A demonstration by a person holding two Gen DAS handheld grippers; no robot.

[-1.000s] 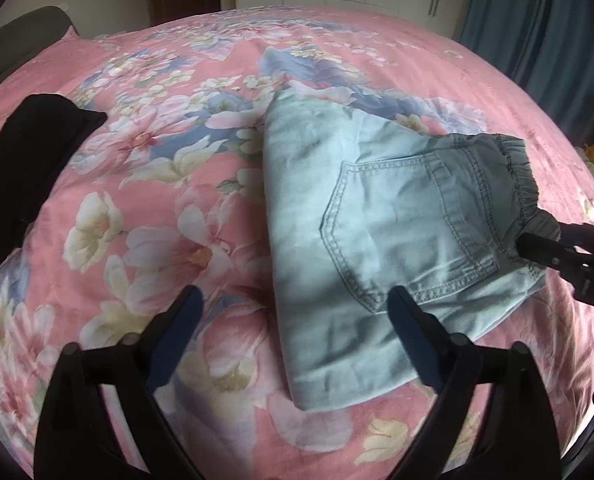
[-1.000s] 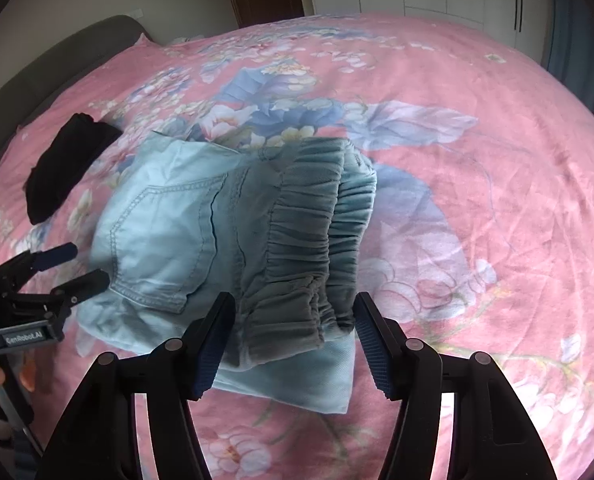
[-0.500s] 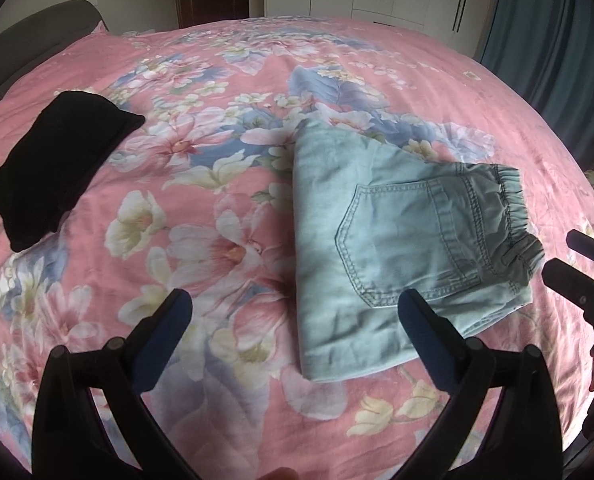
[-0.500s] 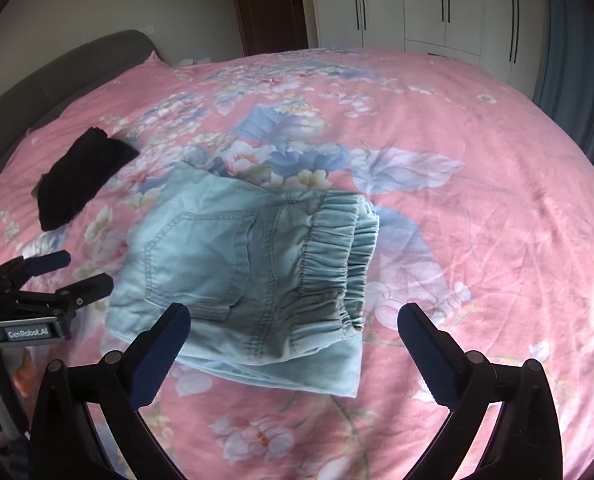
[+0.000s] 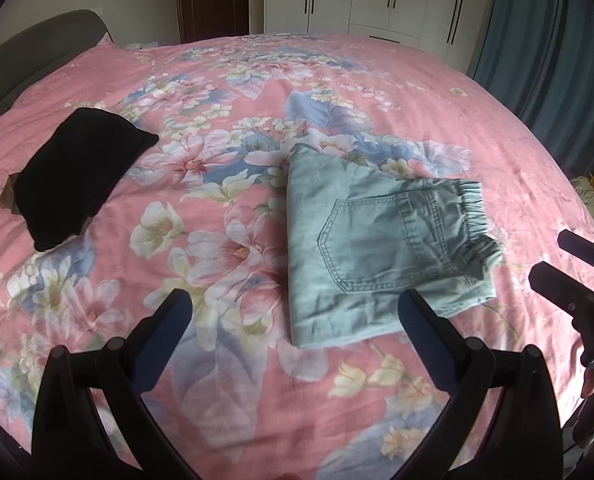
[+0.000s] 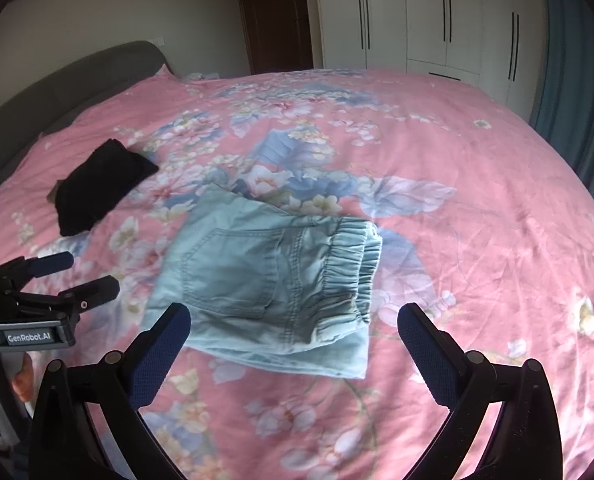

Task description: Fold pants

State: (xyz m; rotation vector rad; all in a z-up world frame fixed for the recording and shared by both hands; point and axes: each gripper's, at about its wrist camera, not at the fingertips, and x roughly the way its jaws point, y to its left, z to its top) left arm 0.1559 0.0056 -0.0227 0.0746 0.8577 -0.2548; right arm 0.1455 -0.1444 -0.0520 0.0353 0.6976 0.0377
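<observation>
Pants: the pale blue-green denim pants with an elastic gathered waistband (image 5: 377, 240) lie folded into a compact, roughly square packet on the bed, back pocket facing up, waistband turned toward the right tool's side. Nothing grips them; they rest free on the cover.

Fold state: the layers sit stacked, a lower layer showing along the near edge (image 6: 297, 360). By my reading the folding is done or nearly so, which would explain why both tools stand clear of the cloth.

Left tool: the left black two-finger tool with blue padded tips (image 5: 293, 312) has its jaws spread wide with nothing between them. It hangs above the bed, just off the packet's left near corner, touching no fabric.

Right tool: the right black tool with blue pads (image 6: 293, 316) stands with jaws fully apart and empty, above the packet's near edge; the waistband it faces is loose.

Bed: the pink floral bedcover (image 5: 497, 152) serves as the flat folding surface, which is why the pants lie near its middle, within reach of both hands.

Other garment: a dark black folded cloth (image 5: 77, 176) lies well apart to the left, likely a finished piece set aside.
</observation>
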